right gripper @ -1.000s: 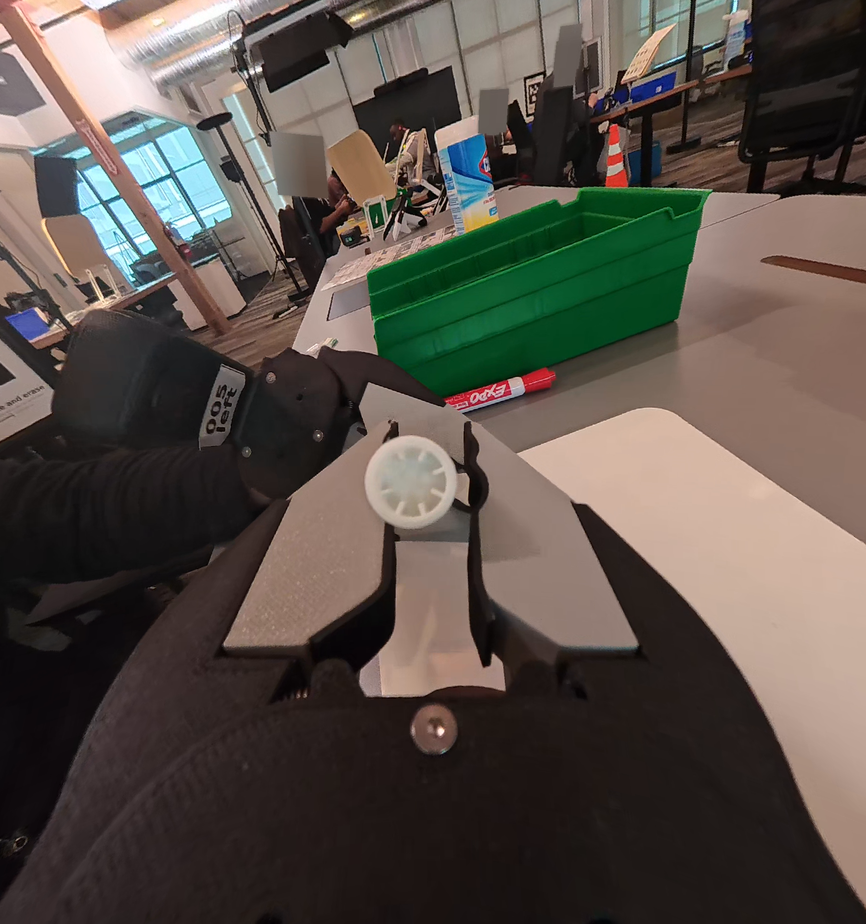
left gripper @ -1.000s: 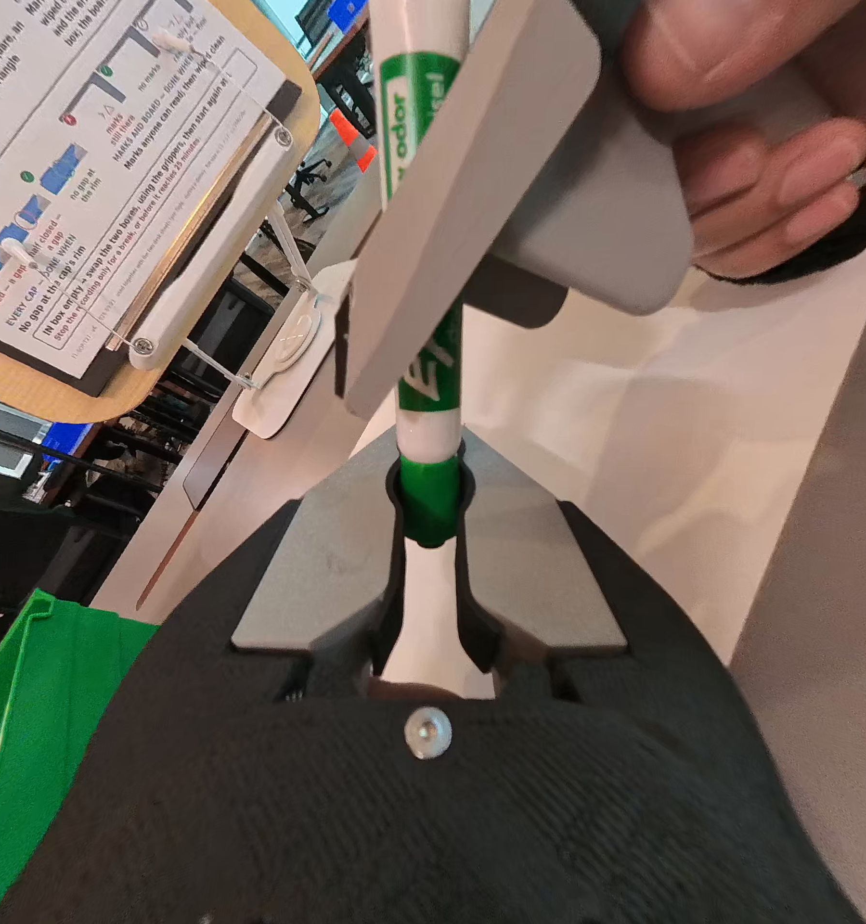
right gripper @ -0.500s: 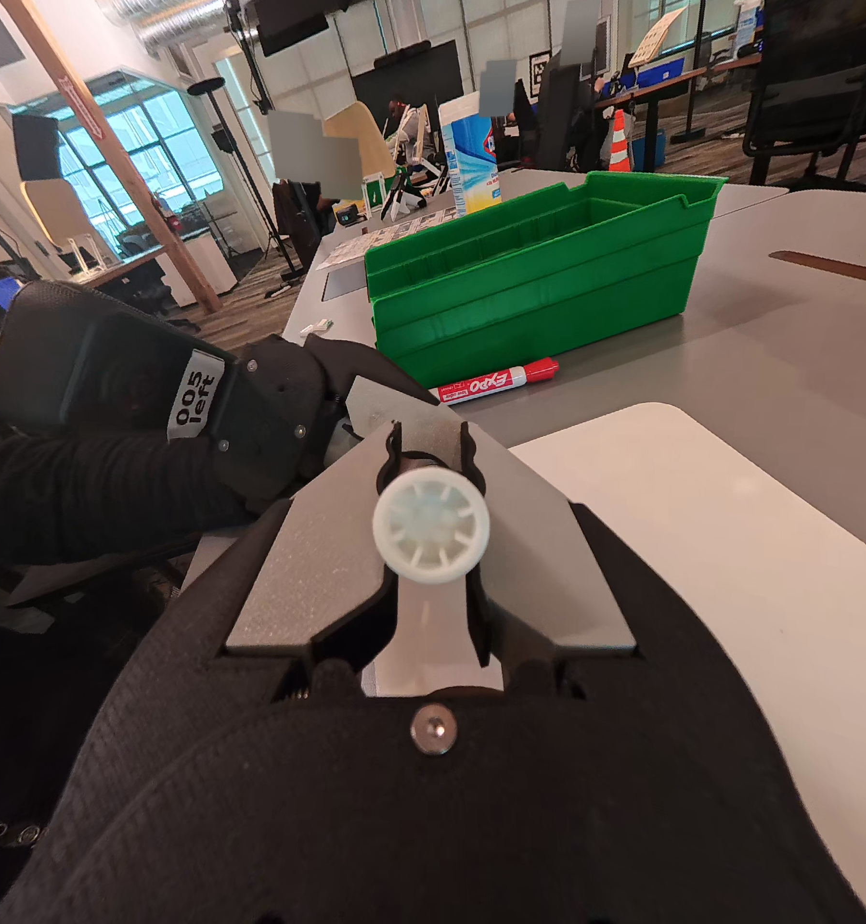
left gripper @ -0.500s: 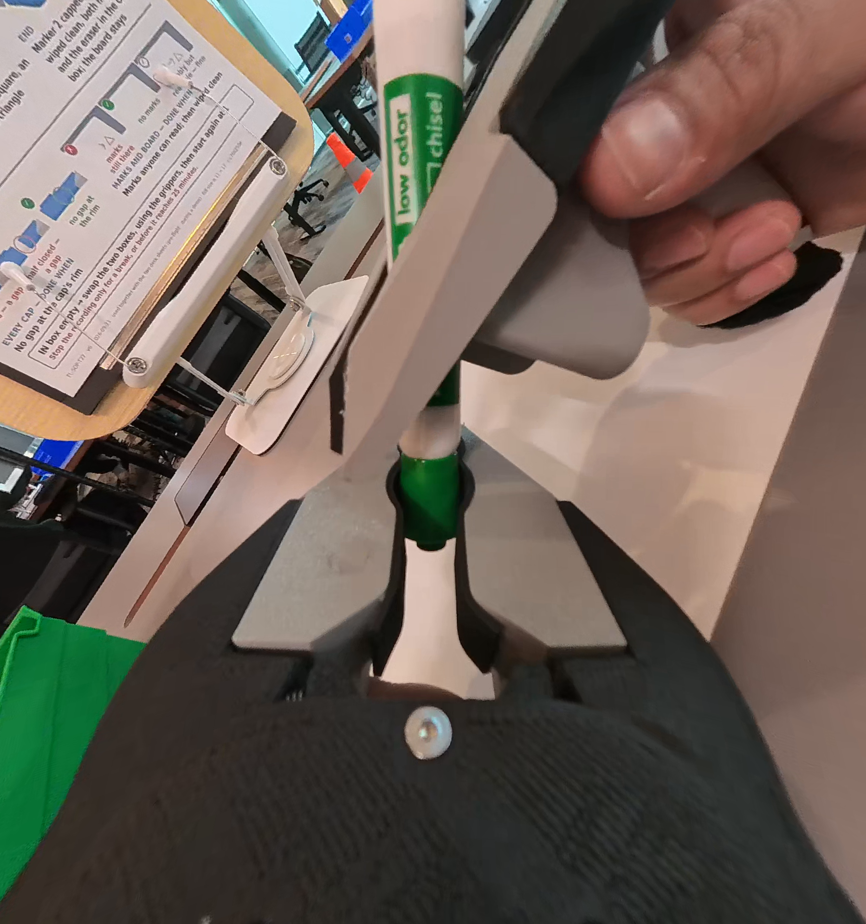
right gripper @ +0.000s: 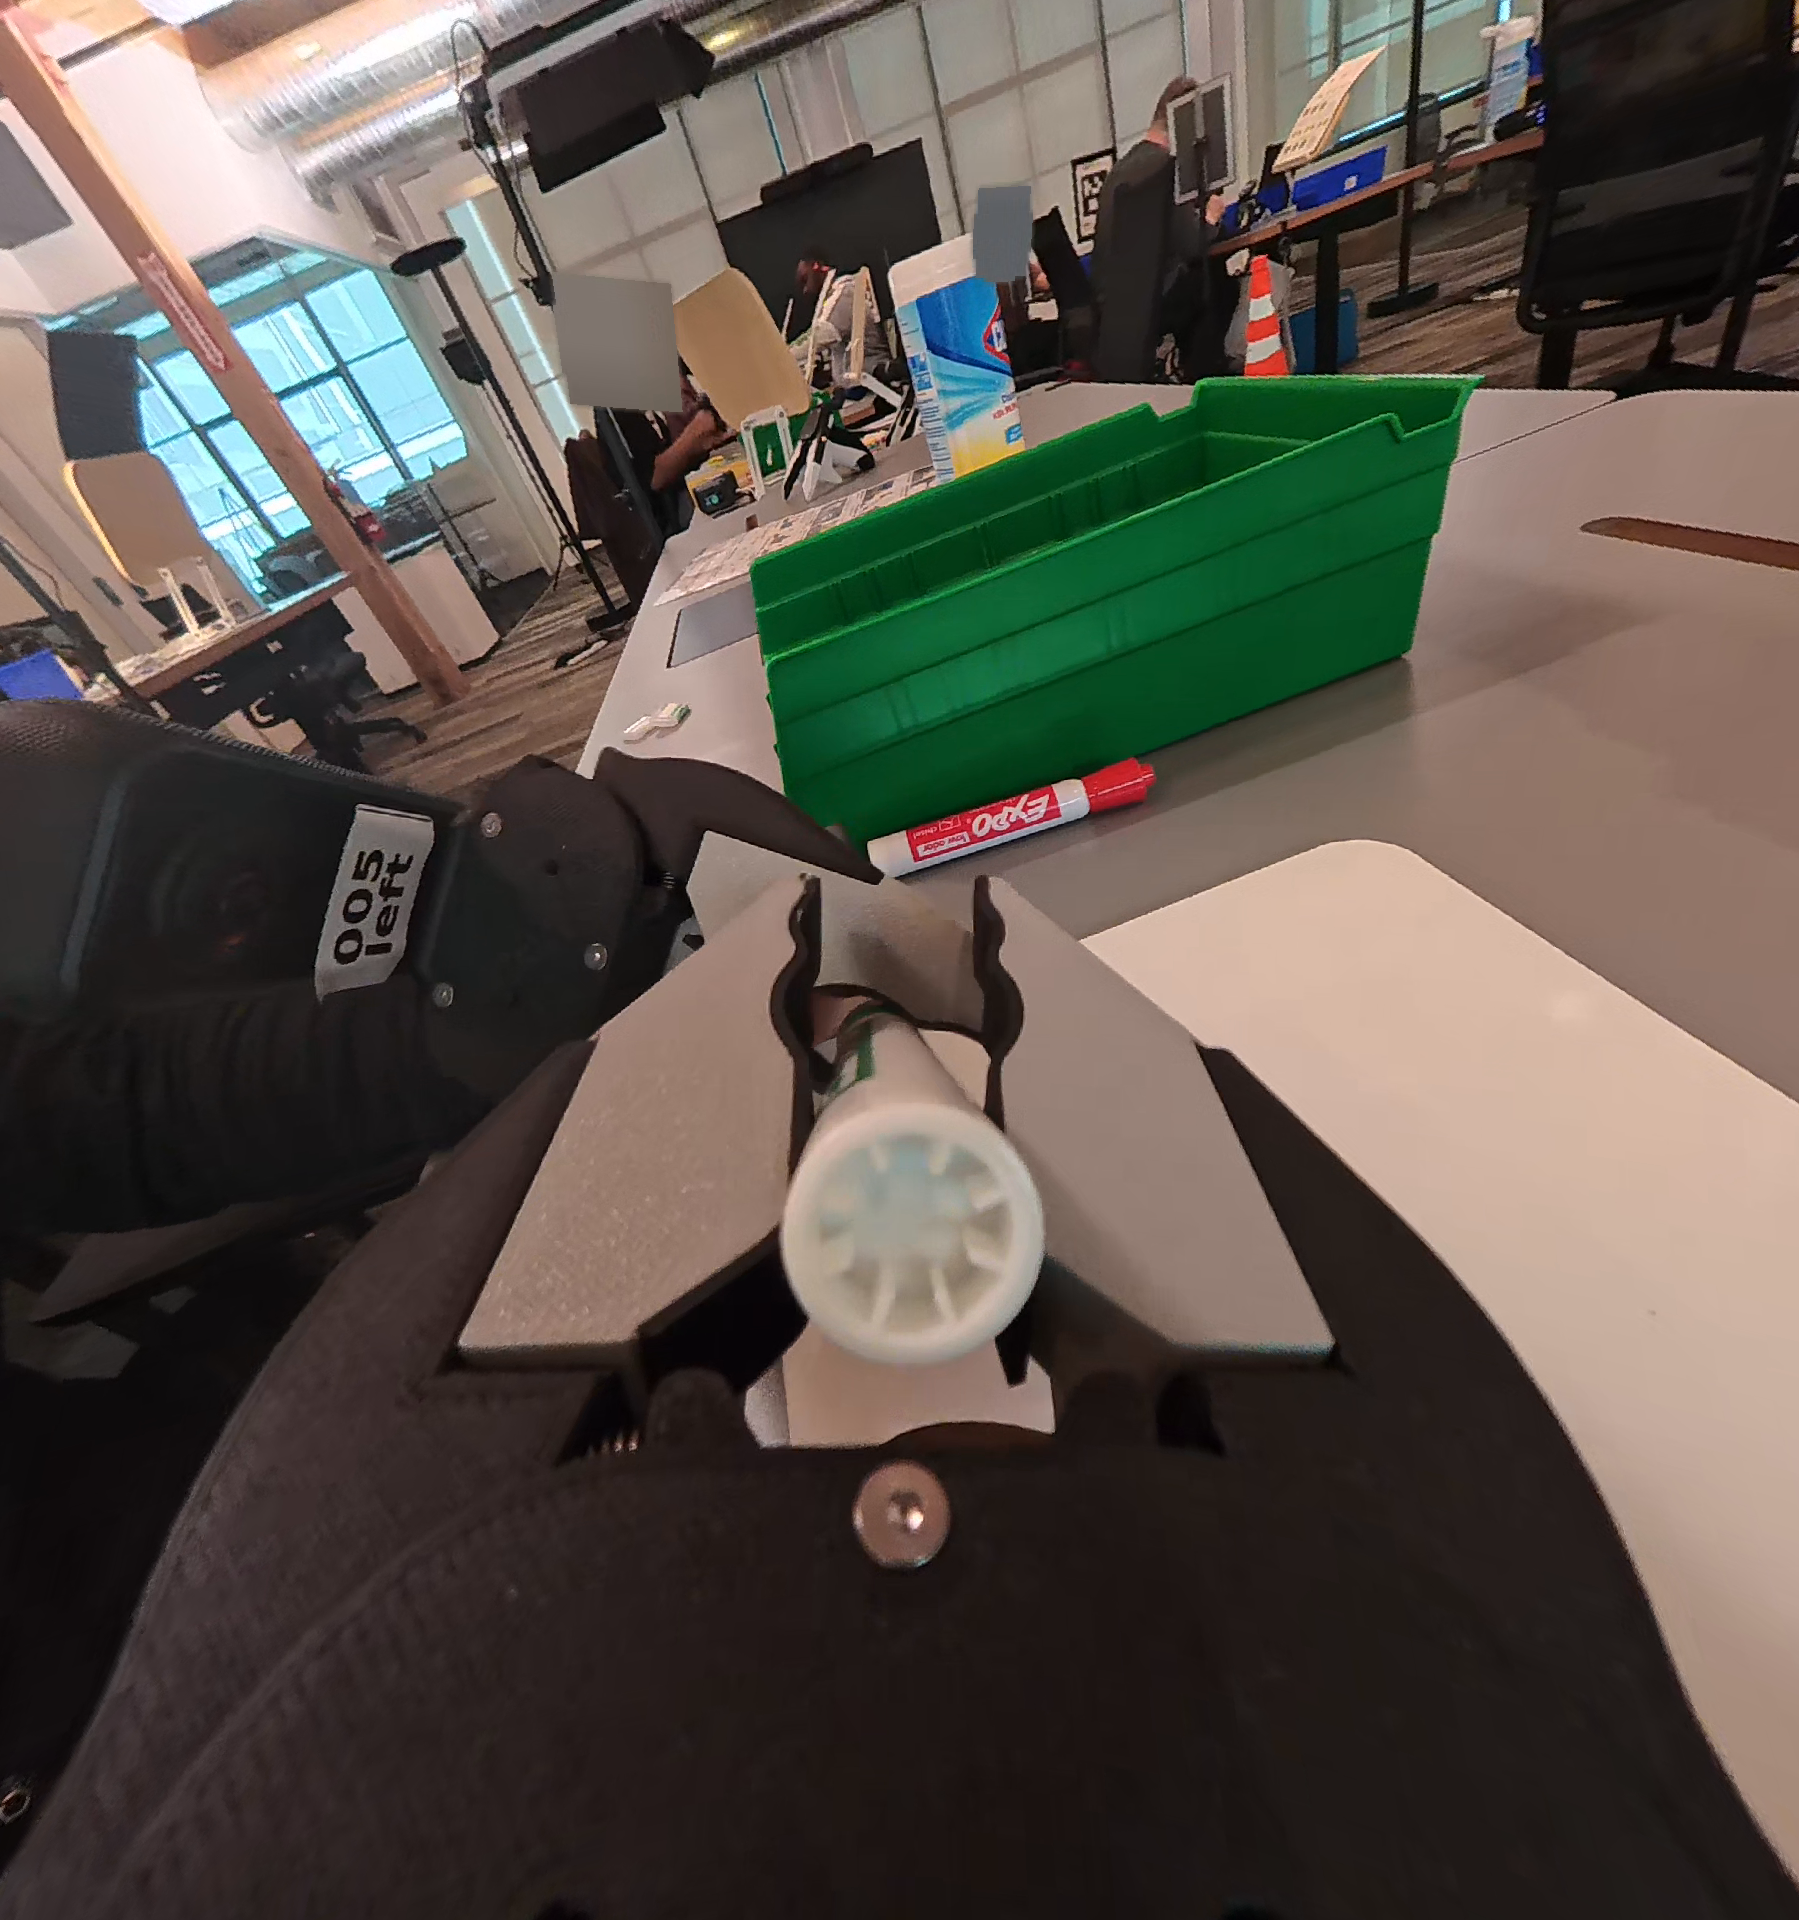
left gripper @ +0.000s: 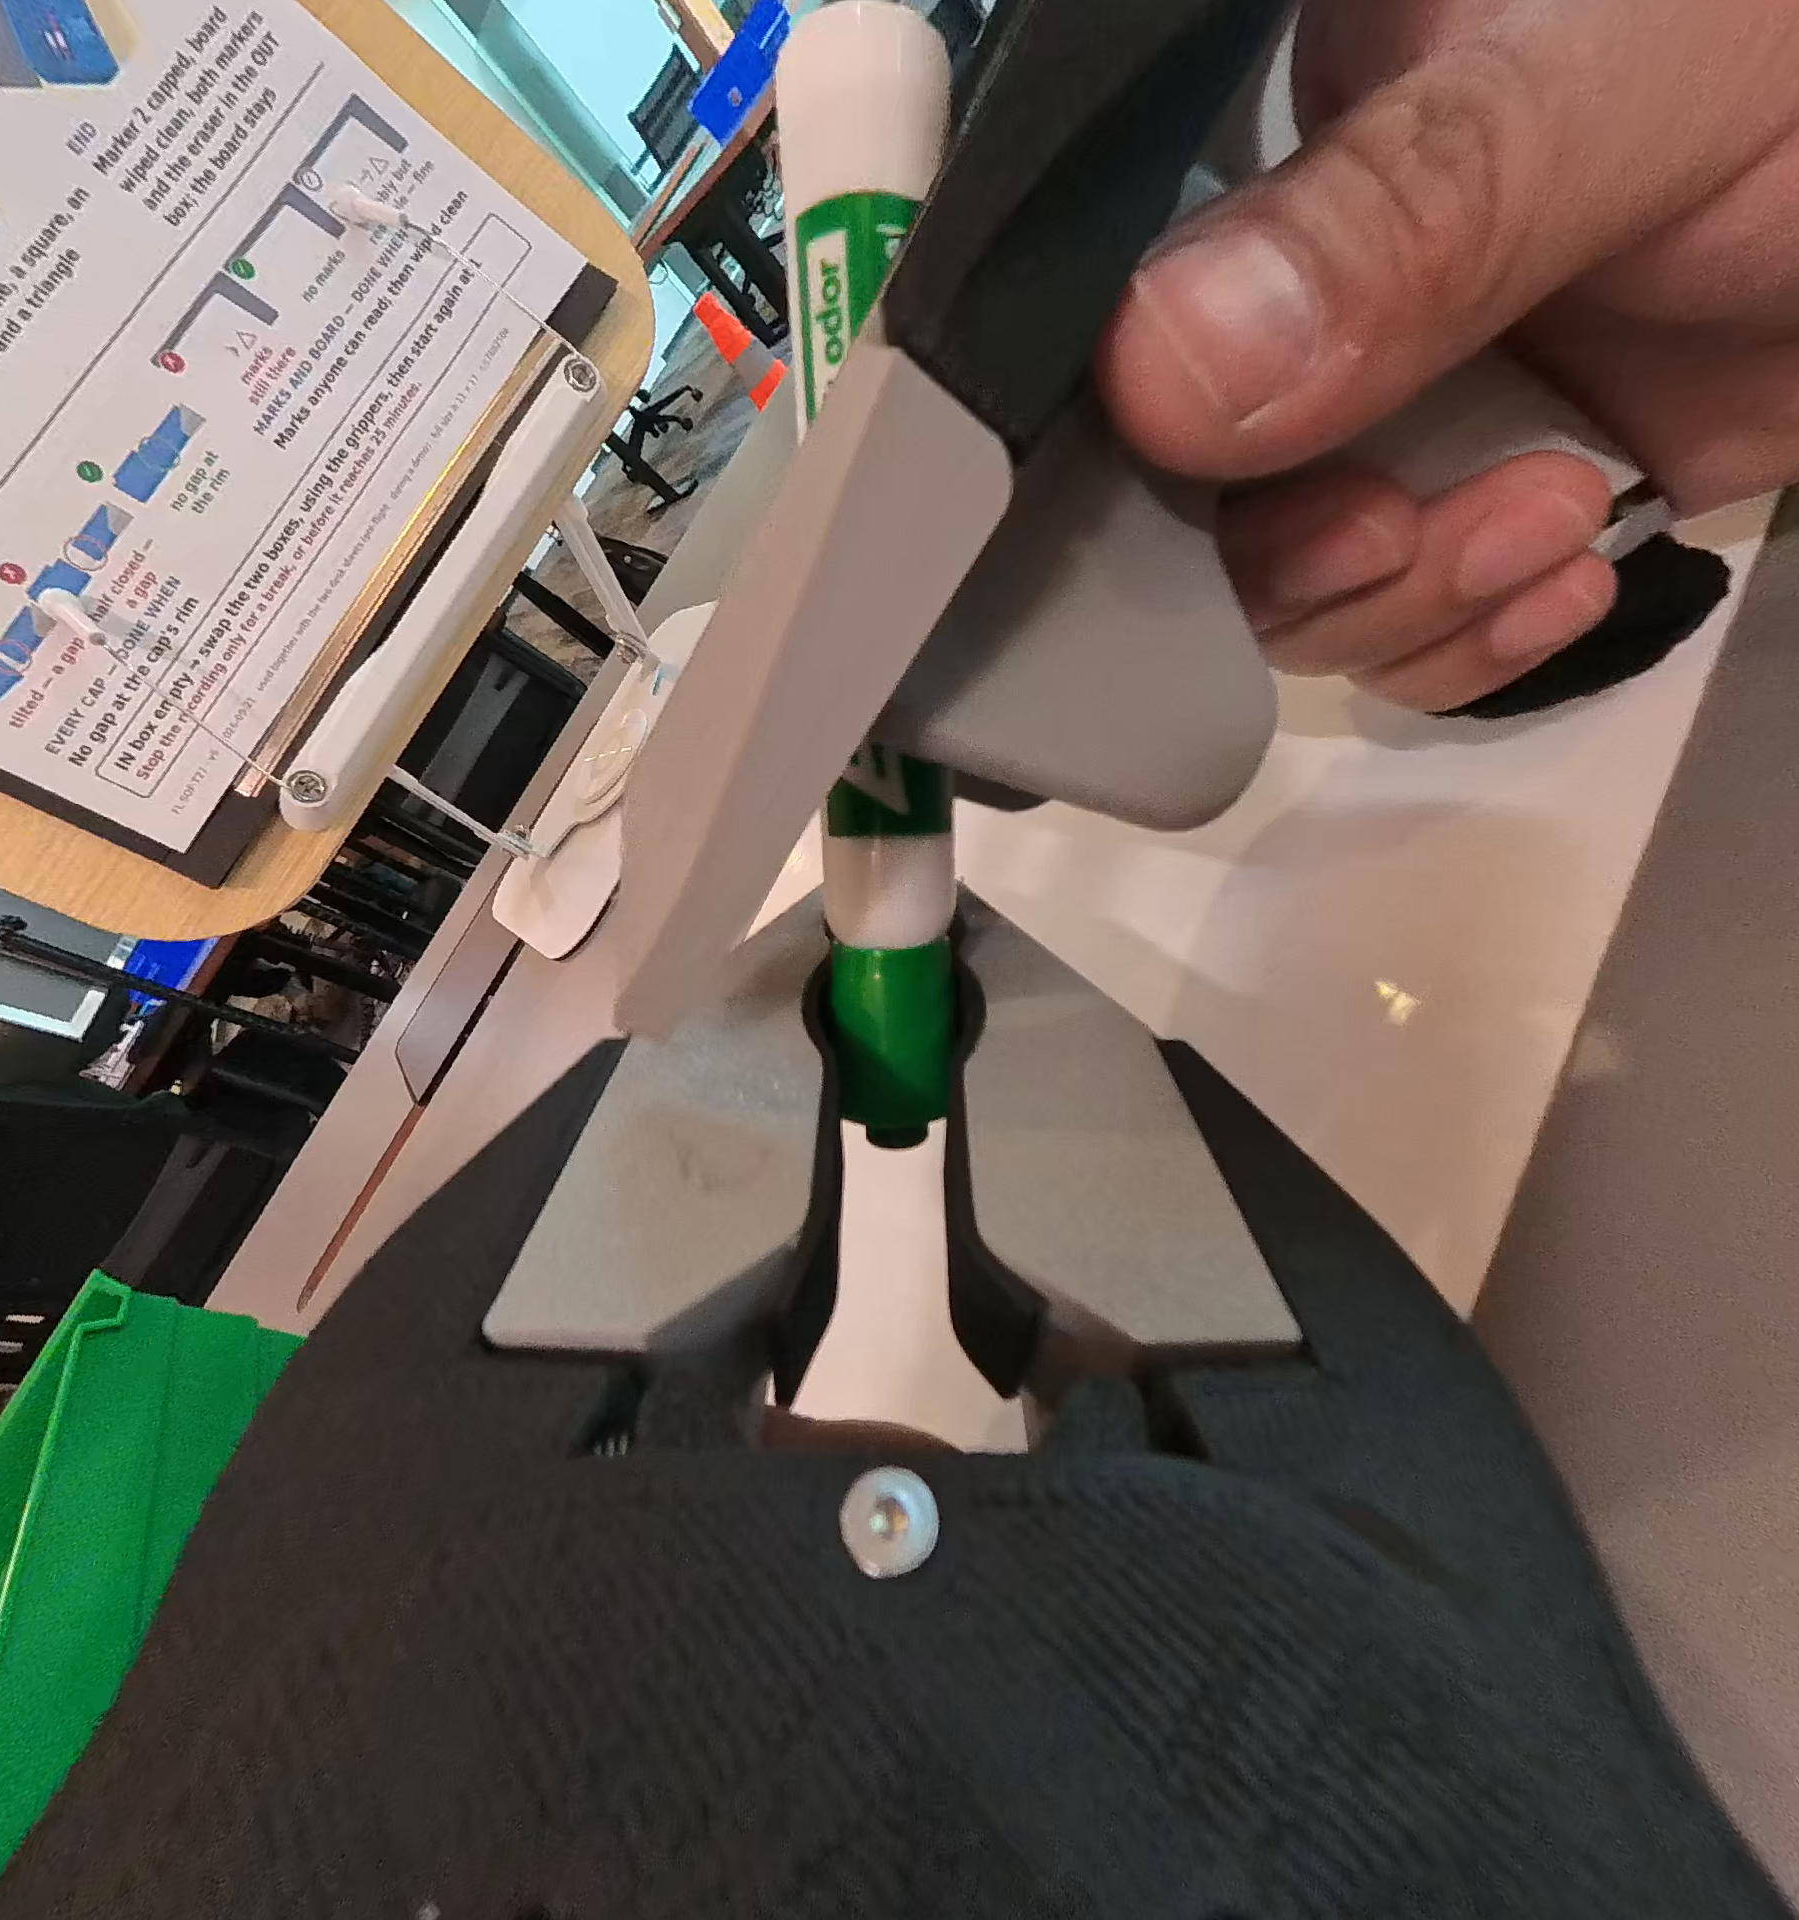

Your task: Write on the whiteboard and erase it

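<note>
Left wrist view: left hand-held gripper (left gripper: 890, 1039) is clamped on the green cap (left gripper: 887, 1039) of a green dry-erase marker (left gripper: 853, 260). Beyond it, the right hand-held gripper (right gripper: 890, 987) grips the marker's white barrel, with a person's hand (left gripper: 1477, 343) on its handle. Under both lies the whiteboard (right gripper: 1497, 1091) on the grey bench (right gripper: 1653, 707). Farther off, a red marker (right gripper: 1009, 821) lies just beside green bins (right gripper: 1082, 623).
</note>
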Tool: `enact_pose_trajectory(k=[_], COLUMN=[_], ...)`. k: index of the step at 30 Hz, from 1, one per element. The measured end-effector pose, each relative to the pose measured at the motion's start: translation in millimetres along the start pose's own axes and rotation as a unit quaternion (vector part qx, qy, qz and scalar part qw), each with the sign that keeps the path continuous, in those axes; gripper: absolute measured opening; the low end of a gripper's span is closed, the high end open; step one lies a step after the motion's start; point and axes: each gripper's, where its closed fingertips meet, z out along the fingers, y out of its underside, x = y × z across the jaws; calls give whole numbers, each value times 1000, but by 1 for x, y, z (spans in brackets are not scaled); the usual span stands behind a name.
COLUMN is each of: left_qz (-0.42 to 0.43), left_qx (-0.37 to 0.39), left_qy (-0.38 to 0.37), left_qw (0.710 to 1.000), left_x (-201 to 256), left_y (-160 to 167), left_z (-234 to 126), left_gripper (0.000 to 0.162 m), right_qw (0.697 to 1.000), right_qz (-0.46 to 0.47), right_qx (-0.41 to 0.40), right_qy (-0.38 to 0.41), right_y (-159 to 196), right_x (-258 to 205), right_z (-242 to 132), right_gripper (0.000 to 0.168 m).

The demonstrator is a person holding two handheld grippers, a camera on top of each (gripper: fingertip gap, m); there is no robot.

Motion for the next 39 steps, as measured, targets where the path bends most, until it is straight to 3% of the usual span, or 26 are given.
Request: enact_pose_trajectory(k=[26, 30, 35, 39], left_qz=[6, -96, -167, -236], left_qx=[12, 27, 42, 66], left_qy=[-1, 121, 220, 343], left_qw=[1000, 988, 960, 907], left_x=[3, 25, 42, 58], left_y=[-5, -11, -20, -34], left_z=[-1, -6, -18, -41], left_gripper=[11, 9, 9, 10], right_qw=[999, 999, 997, 993], right_qz=[-24, -18, -23, -51], right_qx=[-25, -29, -37, -47], right_qy=[-5, -32, -62, -99], right_y=[5, 5, 5, 8], right_x=[-4, -13, -25, -42], right_z=[0, -1, -3, -4], right_gripper=[28, 27, 26, 27])
